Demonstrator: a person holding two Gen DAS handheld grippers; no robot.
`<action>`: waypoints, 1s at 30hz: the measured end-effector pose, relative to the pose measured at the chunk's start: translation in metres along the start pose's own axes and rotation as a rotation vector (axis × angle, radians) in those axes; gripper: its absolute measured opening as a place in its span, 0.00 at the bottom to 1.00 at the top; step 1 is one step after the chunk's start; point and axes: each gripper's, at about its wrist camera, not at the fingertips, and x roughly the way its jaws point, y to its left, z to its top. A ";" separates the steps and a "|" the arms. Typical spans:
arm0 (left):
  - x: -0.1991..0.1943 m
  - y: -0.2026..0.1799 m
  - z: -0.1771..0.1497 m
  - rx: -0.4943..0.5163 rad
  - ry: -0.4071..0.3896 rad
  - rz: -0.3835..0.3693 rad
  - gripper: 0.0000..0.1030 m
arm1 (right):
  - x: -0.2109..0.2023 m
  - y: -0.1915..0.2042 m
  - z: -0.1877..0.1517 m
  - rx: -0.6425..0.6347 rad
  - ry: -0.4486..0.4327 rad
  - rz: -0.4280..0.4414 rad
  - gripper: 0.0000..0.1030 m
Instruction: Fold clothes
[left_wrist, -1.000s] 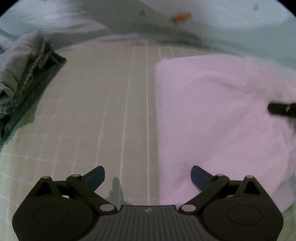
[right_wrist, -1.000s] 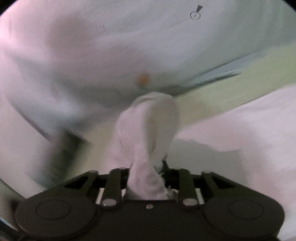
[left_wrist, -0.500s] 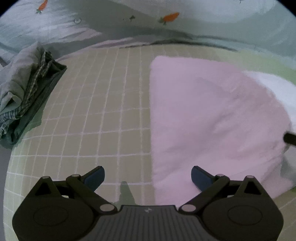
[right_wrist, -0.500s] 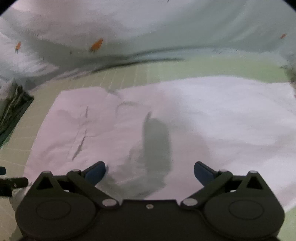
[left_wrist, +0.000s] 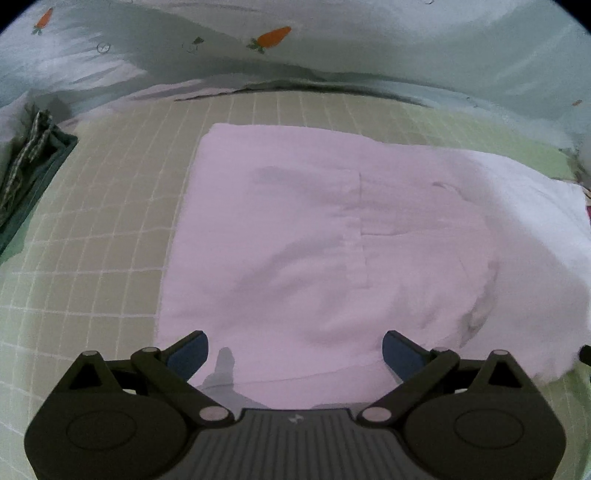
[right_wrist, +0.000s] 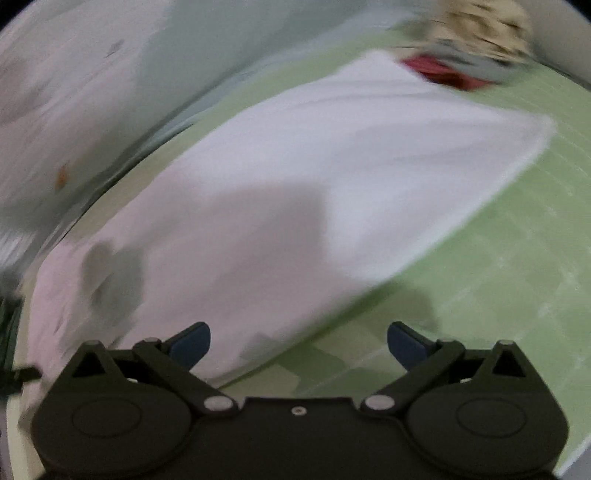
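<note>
Now | white garment: soft, limp, light; lay on green grid mat | best gripped at near hem | left gripper, right gripper: jaws wide, empty

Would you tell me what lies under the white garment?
The white garment lies on a green grid mat, visible around its edges. Whatever is directly beneath the cloth is covered.

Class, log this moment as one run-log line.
left gripper: open, empty | right gripper: open, empty | white garment: flat on grid mat

pale carrot-print sheet behind green gridded mat.
</note>
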 end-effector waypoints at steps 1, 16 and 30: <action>0.003 -0.002 0.001 -0.009 0.008 0.005 0.97 | 0.000 -0.010 0.005 0.014 -0.023 -0.003 1.00; 0.052 -0.022 0.039 -0.040 0.113 0.093 1.00 | 0.050 -0.107 0.107 0.079 -0.318 -0.322 1.00; 0.061 -0.033 0.041 -0.014 0.125 0.168 1.00 | 0.049 -0.120 0.133 0.205 -0.313 -0.172 0.22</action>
